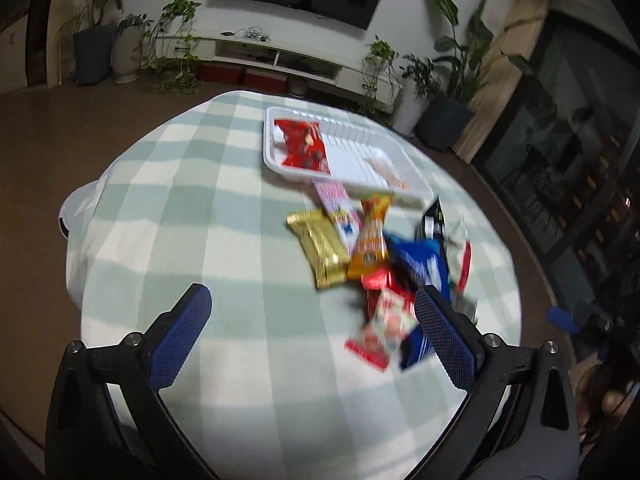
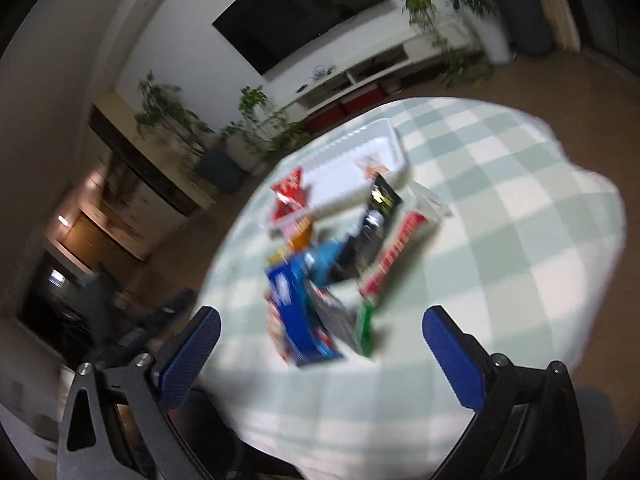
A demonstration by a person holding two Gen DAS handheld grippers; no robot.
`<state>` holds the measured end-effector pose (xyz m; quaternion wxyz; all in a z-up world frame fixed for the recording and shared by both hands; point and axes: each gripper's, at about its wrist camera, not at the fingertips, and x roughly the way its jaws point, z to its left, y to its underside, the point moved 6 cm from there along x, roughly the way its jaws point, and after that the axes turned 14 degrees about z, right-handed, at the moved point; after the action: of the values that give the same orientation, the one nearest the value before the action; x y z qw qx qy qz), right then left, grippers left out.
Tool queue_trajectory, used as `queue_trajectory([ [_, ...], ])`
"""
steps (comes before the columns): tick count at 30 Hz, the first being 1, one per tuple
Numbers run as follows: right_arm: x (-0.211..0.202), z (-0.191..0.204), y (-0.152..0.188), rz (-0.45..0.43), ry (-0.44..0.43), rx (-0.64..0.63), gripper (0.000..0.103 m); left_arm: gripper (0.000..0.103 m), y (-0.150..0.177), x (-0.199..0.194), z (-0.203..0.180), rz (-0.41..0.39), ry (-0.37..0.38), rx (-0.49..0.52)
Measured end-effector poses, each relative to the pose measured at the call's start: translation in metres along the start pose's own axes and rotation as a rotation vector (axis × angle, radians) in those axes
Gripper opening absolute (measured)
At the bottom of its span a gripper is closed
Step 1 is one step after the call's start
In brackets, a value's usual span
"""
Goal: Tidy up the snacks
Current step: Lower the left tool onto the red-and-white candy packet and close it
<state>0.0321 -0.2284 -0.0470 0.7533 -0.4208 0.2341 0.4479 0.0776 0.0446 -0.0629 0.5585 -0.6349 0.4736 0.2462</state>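
snack pile mid-table on checked cloth, blurred, labels unreadable; white tray just behind holds red packet; second item there unclear | my left gripper spread, empty; right gripper spread, empty

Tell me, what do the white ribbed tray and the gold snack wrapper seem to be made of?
White ribbed tray: probably moulded plastic, smooth and slightly glossy, with raised ribs and a rounded rim. Gold snack wrapper: likely metallised foil film, shiny and creased, with crimped ends.
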Motion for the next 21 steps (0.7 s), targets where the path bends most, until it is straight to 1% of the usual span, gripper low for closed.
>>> queue_trajectory([
  [1, 0.002, 0.005, 0.01, -0.008, 0.051, -0.037, 0.103, 0.103, 0.011, 0.0, -0.004, 0.004, -0.005, 0.016],
  [3, 0.008, 0.012, 0.02, -0.003, 0.12, -0.101, 0.103, 0.103, 0.029, 0.007, -0.014, 0.026, -0.002, 0.048],
  [5, 0.013, 0.016, 0.027, -0.008, 0.181, -0.144, 0.102, 0.103, 0.049, 0.014, -0.029, 0.056, -0.007, 0.108],
  [7, 0.014, 0.018, 0.033, -0.019, 0.218, -0.177, 0.101, 0.103, 0.057, 0.02, -0.033, 0.079, -0.014, 0.115],
  [10, 0.018, 0.022, 0.034, -0.027, 0.196, -0.202, 0.096, 0.103, 0.053, 0.023, -0.037, 0.081, 0.003, 0.118],
  [13, 0.022, 0.023, 0.036, -0.025, 0.211, -0.232, 0.091, 0.102, 0.039, 0.029, -0.045, 0.084, -0.018, 0.174],
  [15, 0.023, 0.021, 0.036, -0.019, 0.223, -0.246, 0.087, 0.1, 0.028, 0.04, -0.048, 0.102, -0.029, 0.218],
  [16, 0.023, 0.019, 0.036, -0.013, 0.222, -0.244, 0.085, 0.097, 0.025, 0.044, -0.049, 0.115, -0.027, 0.233],
  [17, 0.023, 0.019, 0.036, -0.009, 0.224, -0.245, 0.083, 0.093, 0.022, 0.052, -0.051, 0.136, -0.015, 0.254],
  [19, 0.026, 0.015, 0.036, -0.002, 0.239, -0.254, 0.082, 0.086, 0.018, 0.065, -0.052, 0.185, 0.015, 0.282],
  [21, 0.029, 0.013, 0.036, 0.008, 0.242, -0.259, 0.081, 0.084, 0.017, 0.079, -0.053, 0.241, 0.034, 0.31],
])
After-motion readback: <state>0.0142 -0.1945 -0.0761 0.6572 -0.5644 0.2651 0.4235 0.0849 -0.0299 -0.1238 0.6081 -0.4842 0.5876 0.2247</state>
